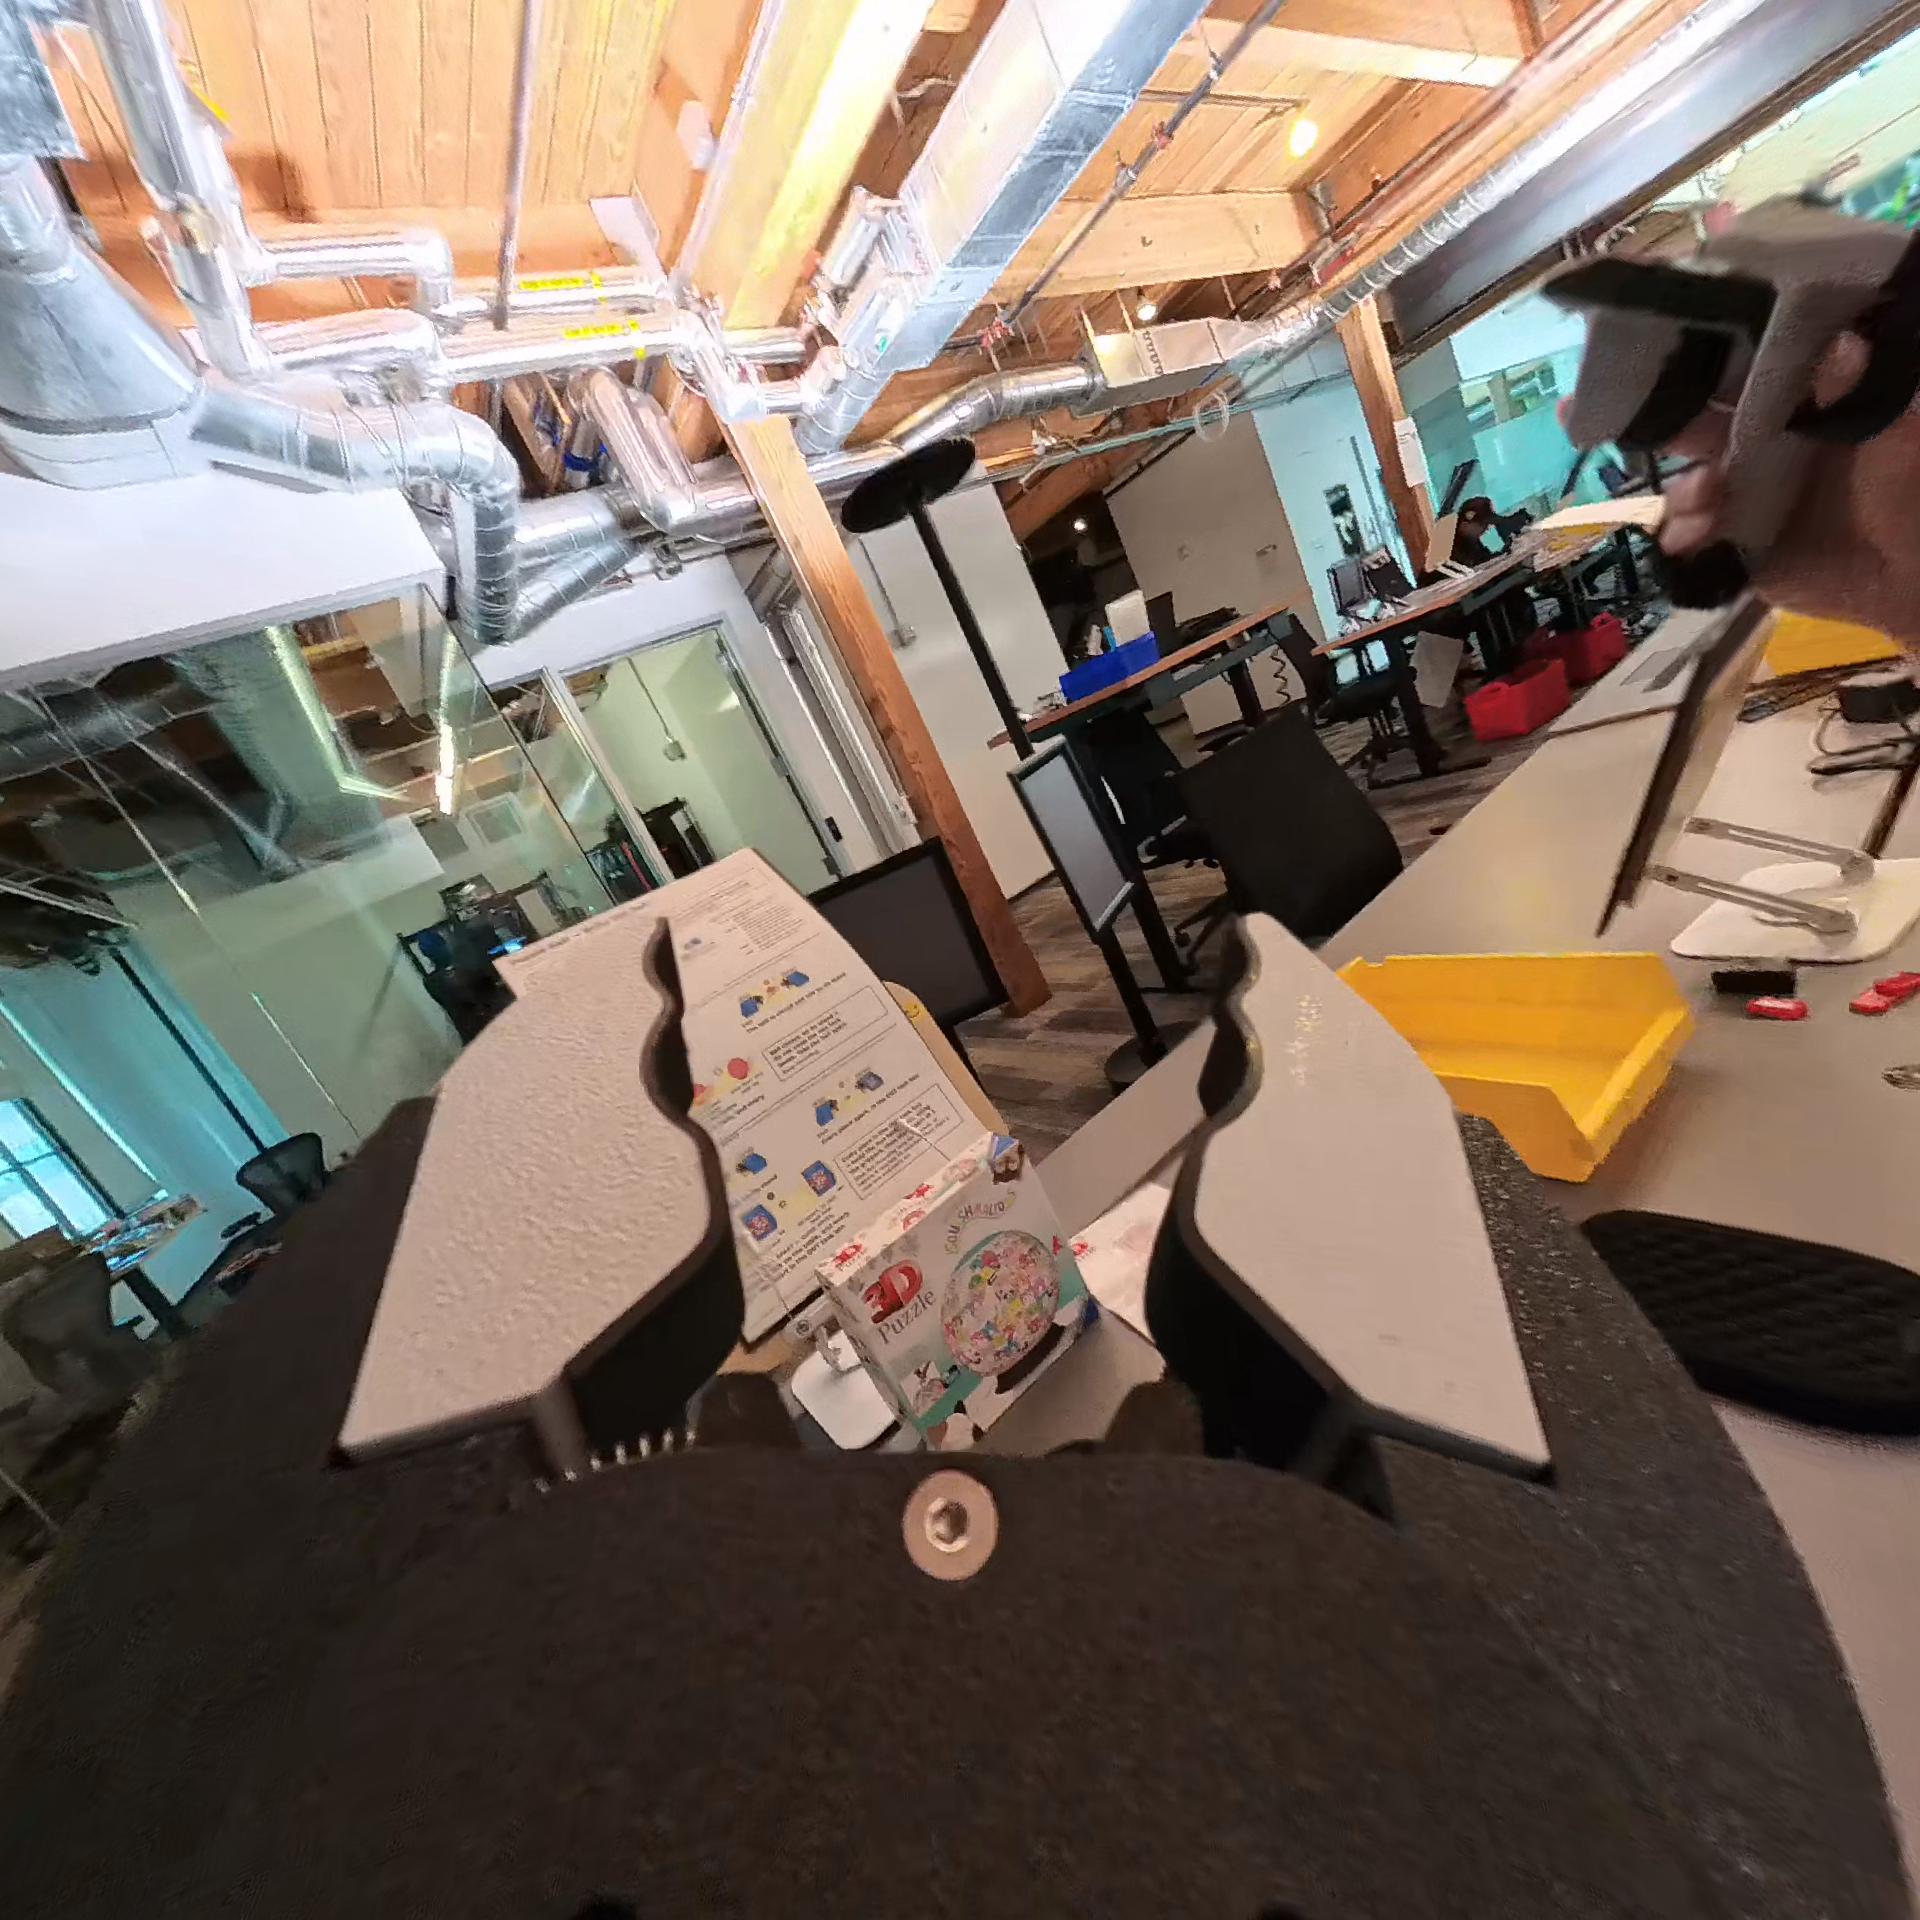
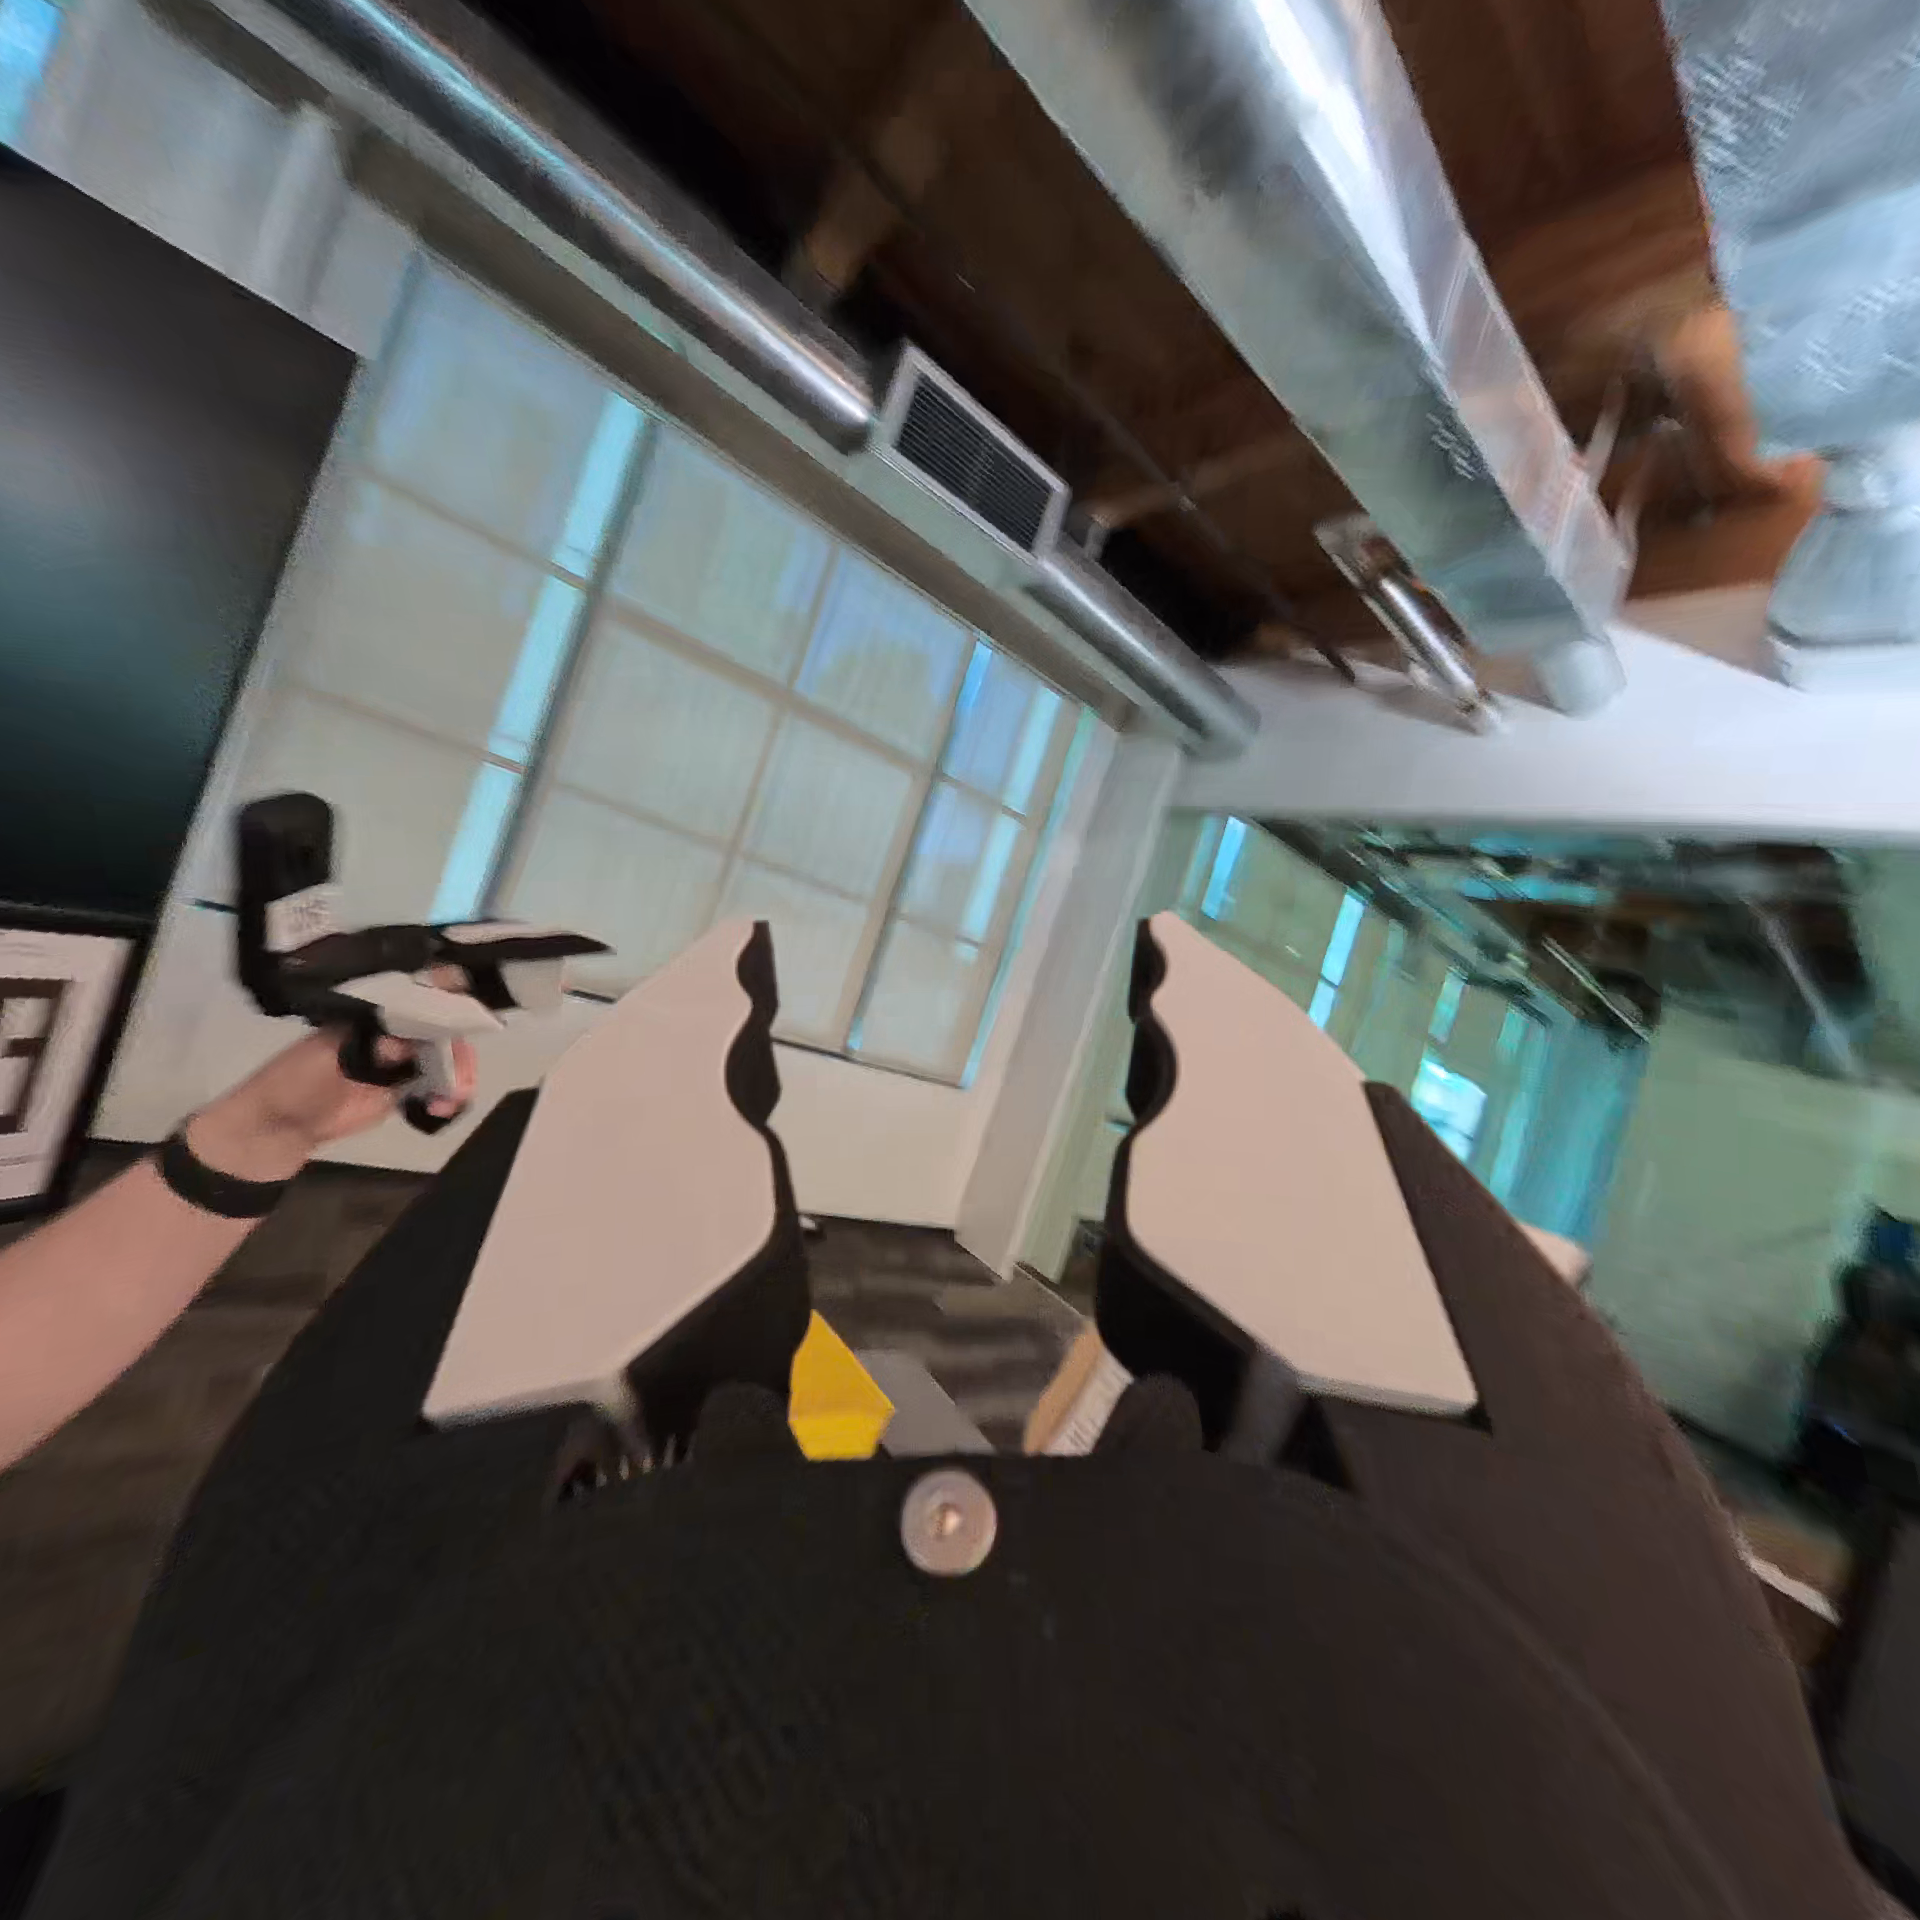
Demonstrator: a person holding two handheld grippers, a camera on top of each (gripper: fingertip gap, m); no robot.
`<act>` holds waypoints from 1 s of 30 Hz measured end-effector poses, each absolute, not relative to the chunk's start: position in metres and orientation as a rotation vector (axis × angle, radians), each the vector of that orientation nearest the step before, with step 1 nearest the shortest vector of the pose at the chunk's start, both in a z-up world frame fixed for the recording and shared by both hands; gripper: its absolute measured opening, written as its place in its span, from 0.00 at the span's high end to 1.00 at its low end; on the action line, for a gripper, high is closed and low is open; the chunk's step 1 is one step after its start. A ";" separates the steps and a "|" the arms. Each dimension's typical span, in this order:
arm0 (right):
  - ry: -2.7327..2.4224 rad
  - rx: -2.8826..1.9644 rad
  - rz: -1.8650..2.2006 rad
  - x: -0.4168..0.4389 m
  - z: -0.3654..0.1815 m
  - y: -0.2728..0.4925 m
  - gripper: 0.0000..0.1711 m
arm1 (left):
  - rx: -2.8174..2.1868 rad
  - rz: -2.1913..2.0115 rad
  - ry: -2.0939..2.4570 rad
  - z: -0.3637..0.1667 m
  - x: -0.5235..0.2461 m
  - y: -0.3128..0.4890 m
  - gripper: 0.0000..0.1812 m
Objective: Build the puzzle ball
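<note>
My left gripper (image 1: 951, 935) is open and empty, held above the near end of a grey table (image 1: 1507, 894) and tilted up. Between its fingers, lower down, stands the white puzzle box (image 1: 956, 1299) with a picture of a colourful ball. A printed instruction sheet (image 1: 800, 1039) stands propped behind the box. My right gripper (image 2: 951, 935) is open and empty and points up at the windows and ceiling ducts. It also shows in the left wrist view (image 1: 1683, 343), raised at the top right in a hand. The left gripper shows in the right wrist view (image 2: 551, 971), held in a hand.
A yellow bin (image 1: 1527, 1049) lies on the table to the right of the box; its corner shows in the right wrist view (image 2: 831, 1392). A black mat (image 1: 1766, 1320) lies at the near right. Farther back are a cardboard sheet on a white stand (image 1: 1787, 914) and small red pieces (image 1: 1881, 997). Tip to tip, the grippers are about 35 cm apart.
</note>
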State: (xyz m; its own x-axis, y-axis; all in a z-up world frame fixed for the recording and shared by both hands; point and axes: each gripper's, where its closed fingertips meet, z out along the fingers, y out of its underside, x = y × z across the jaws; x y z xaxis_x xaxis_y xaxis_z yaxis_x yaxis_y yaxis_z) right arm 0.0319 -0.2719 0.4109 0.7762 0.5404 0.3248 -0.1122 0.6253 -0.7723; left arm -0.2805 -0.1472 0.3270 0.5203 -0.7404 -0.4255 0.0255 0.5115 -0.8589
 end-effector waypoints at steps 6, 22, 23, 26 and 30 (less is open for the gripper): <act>-0.749 -0.827 0.537 0.013 0.419 -0.286 0.84 | -0.992 -0.606 0.940 0.311 -0.270 -0.150 0.49; -0.687 -0.725 0.423 0.042 0.372 -0.197 0.95 | -0.972 -0.956 0.843 0.237 -0.269 -0.078 0.56; -0.690 -0.758 0.477 0.042 0.366 -0.187 0.94 | -0.990 -0.971 0.830 0.229 -0.267 -0.070 0.57; -0.715 -0.902 0.620 0.041 0.345 -0.153 0.85 | -1.028 -0.976 0.819 0.206 -0.260 -0.051 0.66; -0.669 -0.945 0.531 0.051 0.323 -0.108 1.00 | -1.013 -0.961 0.830 0.178 -0.252 -0.043 0.77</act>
